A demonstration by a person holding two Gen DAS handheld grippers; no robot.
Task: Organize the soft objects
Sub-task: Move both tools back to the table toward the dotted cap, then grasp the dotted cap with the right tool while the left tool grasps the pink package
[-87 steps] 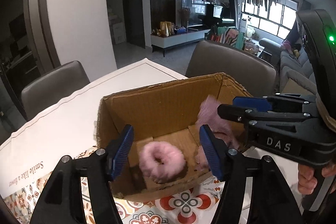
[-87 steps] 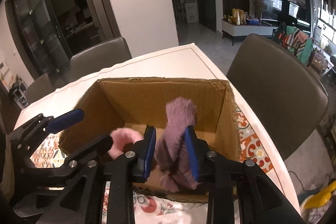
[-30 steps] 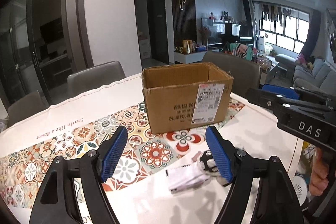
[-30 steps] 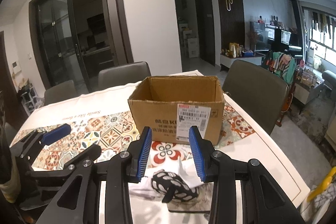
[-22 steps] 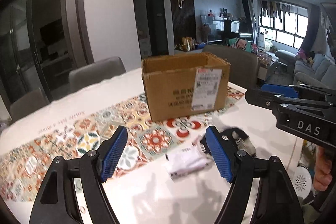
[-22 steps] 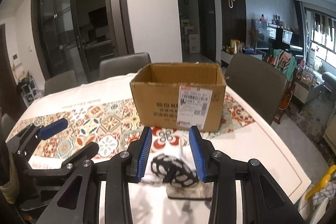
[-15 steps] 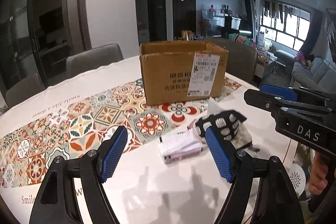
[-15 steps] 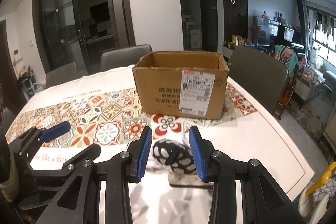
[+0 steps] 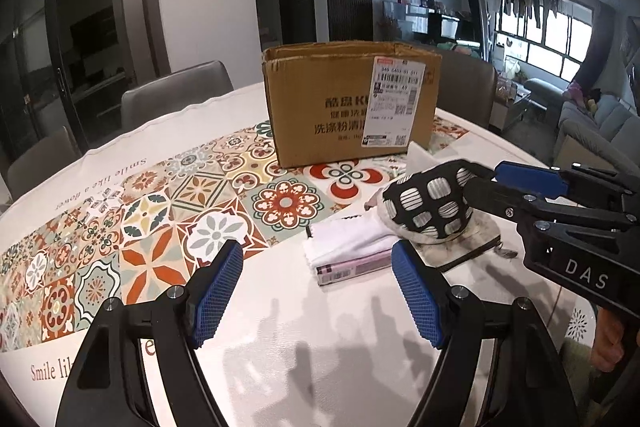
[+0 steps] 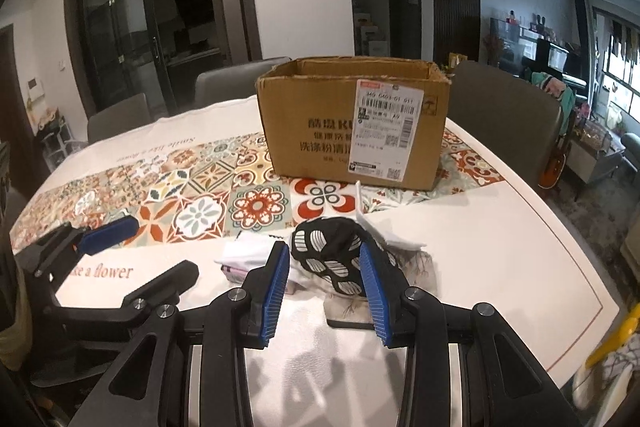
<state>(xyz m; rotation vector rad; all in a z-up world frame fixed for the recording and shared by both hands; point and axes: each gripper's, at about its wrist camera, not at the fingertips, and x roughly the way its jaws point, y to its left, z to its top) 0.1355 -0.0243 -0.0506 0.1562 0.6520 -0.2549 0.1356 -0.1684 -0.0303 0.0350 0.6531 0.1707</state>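
**Both grippers low over the pile in front of the box**

The box [image 10: 352, 123] stands upright and open-topped on the patterned runner [image 10: 192, 195] of the white table [image 10: 500, 235], its label facing the cameras. What lies inside cannot be seen from either view

Just in front of the box, on the bare white part of the table, sits a small pile of soft things. A black mesh pouch [image 10: 332, 255] with striped pale patches rests on top of a flat, pale mat [image 10: 352, 307] with a dark edge. A white sheet [image 10: 384, 231] sticks up behind the pouch. To the pouch's left lies a folded white cloth [image 9: 348, 243], touching it, with a pink-edged packet [image 9: 352, 267] under its near side

The right gripper [image 10: 324, 287] is angled down at the pouch. Its jaws stand partly apart with nothing clamped; the pouch shows in the gap ahead of the blue pads [image 10: 276, 291], and the right pad overlaps its near edge, though whether it touches cannot be told

The left gripper [image 9: 316, 299] hangs to the left of the right one, its jaws wide apart and empty. The cloth and packet lie beyond its right pad, apart from it. In the left view the right gripper [image 9: 520, 195] reaches in from the right, with the person's hand [image 9: 608, 343] on its grip

Grey chairs [image 10: 500, 111] stand around the far side of the table
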